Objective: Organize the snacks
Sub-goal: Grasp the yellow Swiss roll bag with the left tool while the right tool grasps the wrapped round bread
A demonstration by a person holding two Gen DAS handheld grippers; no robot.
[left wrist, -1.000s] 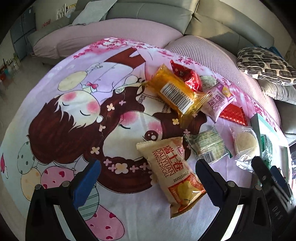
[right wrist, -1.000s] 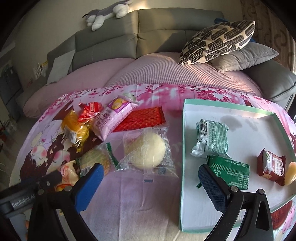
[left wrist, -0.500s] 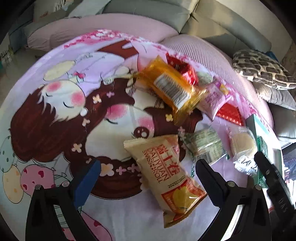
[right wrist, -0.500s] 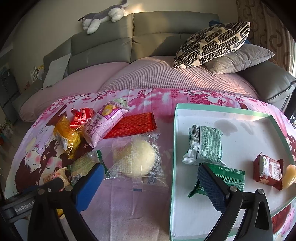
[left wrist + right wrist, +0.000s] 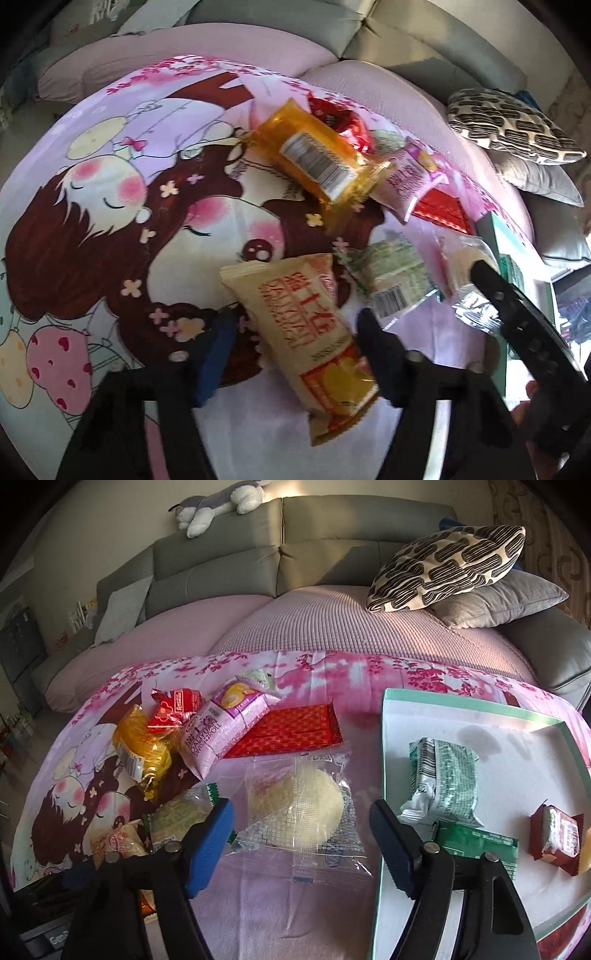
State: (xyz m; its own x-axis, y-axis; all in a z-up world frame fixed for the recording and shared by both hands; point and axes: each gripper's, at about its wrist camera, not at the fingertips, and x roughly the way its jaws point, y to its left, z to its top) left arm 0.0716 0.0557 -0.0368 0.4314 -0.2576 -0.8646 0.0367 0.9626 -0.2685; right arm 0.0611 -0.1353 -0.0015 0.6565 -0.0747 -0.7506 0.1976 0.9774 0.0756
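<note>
Closing on two packets at once, the left tongs [image 5: 291, 347] straddle the beige roll packet [image 5: 306, 325] near the cloth-covered table [image 5: 92, 236] edge, pads not yet pressing, while the right tongs [image 5: 301, 834] narrow around the clear-wrapped bun [image 5: 295, 808] just left of the box [image 5: 476, 709]. Both wrappers look light, crinkly and slippery, their contents soft; a gentle pinch across the padded middle seems safest.
</note>
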